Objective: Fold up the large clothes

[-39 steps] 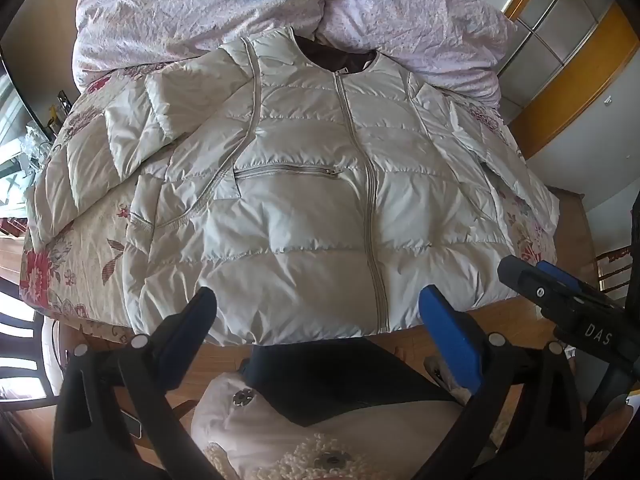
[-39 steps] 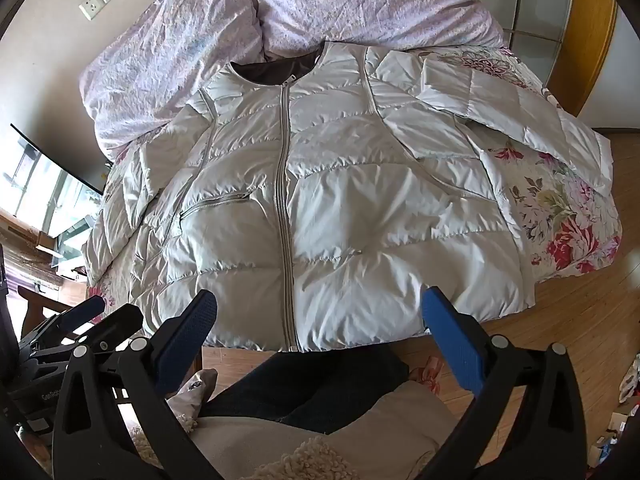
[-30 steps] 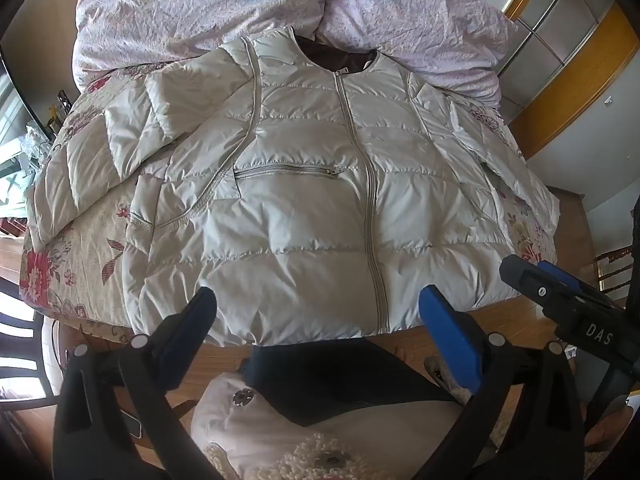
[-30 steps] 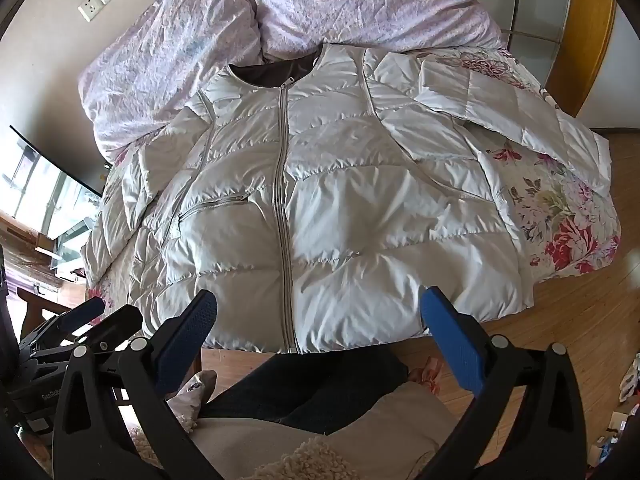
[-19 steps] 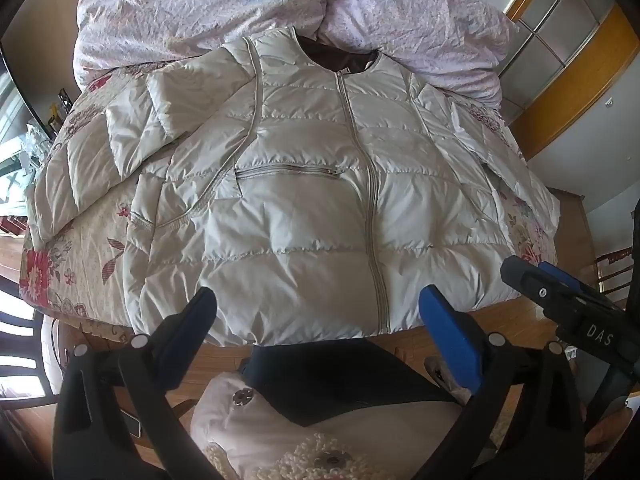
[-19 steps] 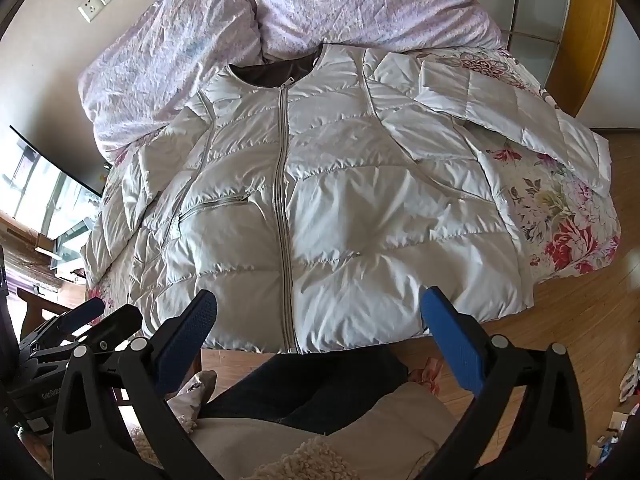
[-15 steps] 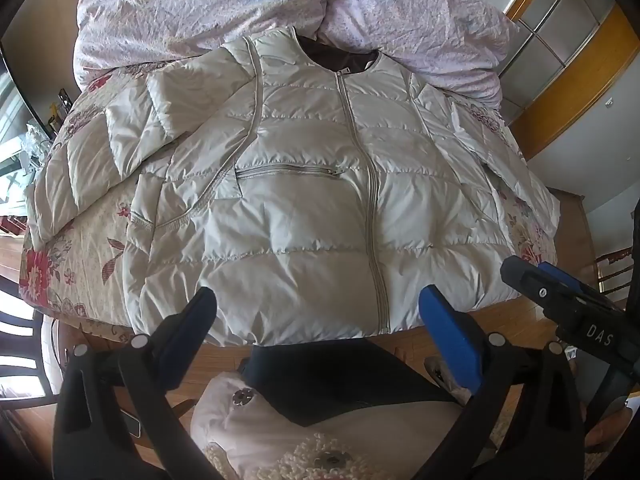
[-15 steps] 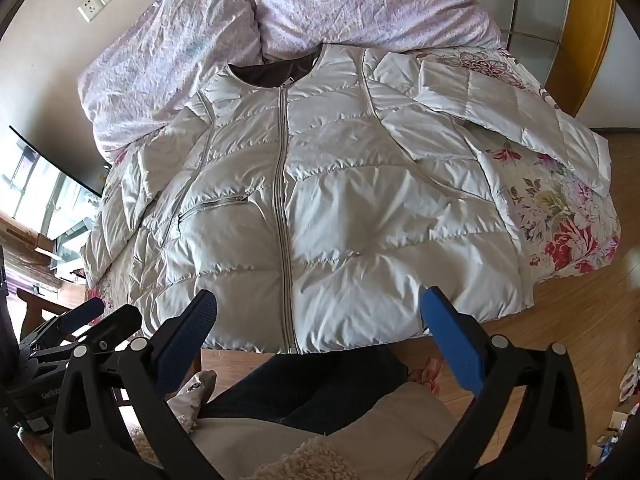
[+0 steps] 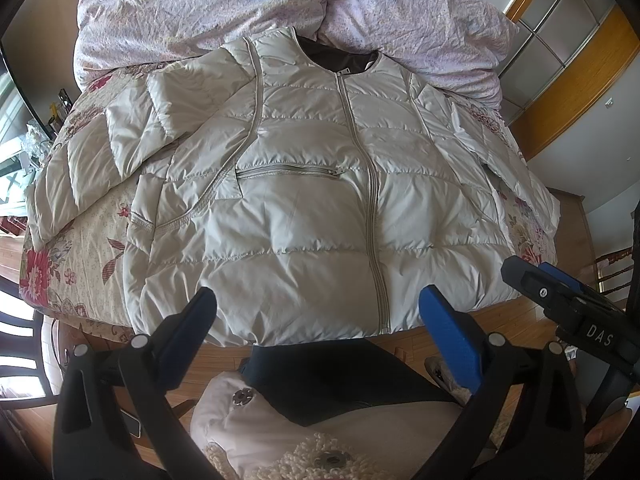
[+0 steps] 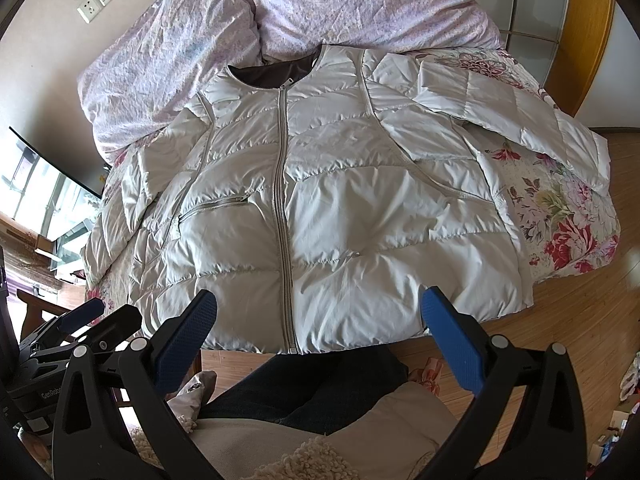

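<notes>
A large cream quilted puffer jacket lies flat and zipped on the bed, collar at the far end, hem hanging over the near edge. It also shows in the right wrist view. One sleeve spreads out to the left, the other sleeve to the right. My left gripper is open and empty, held above the hem near the zip. My right gripper is open and empty, also above the hem. Each gripper shows in the other's view, the right gripper at the right edge, the left gripper at the left edge.
The bed has a floral cover and a crumpled lilac duvet heaped behind the collar. The person's legs and fleece coat fill the near foreground. Wooden floor lies on the right, a chair on the left, wardrobe doors behind.
</notes>
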Tool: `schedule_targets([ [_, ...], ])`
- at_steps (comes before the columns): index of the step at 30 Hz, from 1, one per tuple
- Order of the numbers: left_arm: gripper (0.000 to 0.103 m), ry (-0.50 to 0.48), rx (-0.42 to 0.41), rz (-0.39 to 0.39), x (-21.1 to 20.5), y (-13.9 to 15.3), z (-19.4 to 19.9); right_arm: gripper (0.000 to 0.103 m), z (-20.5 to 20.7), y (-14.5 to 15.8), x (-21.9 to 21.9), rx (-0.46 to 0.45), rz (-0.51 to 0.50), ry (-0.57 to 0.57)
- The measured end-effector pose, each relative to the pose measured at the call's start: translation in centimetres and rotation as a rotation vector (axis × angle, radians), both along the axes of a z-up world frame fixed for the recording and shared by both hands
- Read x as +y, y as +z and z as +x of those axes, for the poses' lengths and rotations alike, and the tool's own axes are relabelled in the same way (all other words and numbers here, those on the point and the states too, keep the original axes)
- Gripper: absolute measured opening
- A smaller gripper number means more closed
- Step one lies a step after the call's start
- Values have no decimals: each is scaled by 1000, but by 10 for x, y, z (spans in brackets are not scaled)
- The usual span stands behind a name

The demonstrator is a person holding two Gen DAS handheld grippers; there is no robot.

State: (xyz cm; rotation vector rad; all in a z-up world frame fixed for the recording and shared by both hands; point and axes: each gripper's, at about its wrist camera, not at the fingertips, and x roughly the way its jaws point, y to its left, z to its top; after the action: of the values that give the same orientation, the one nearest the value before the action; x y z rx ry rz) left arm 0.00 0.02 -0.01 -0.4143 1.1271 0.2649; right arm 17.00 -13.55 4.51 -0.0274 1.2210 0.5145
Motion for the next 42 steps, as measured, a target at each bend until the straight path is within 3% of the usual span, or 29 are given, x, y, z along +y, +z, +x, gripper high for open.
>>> schedule_targets([
  [42, 101, 1, 1, 0, 0, 0, 0, 102, 4, -1, -1, -1, 0, 1],
])
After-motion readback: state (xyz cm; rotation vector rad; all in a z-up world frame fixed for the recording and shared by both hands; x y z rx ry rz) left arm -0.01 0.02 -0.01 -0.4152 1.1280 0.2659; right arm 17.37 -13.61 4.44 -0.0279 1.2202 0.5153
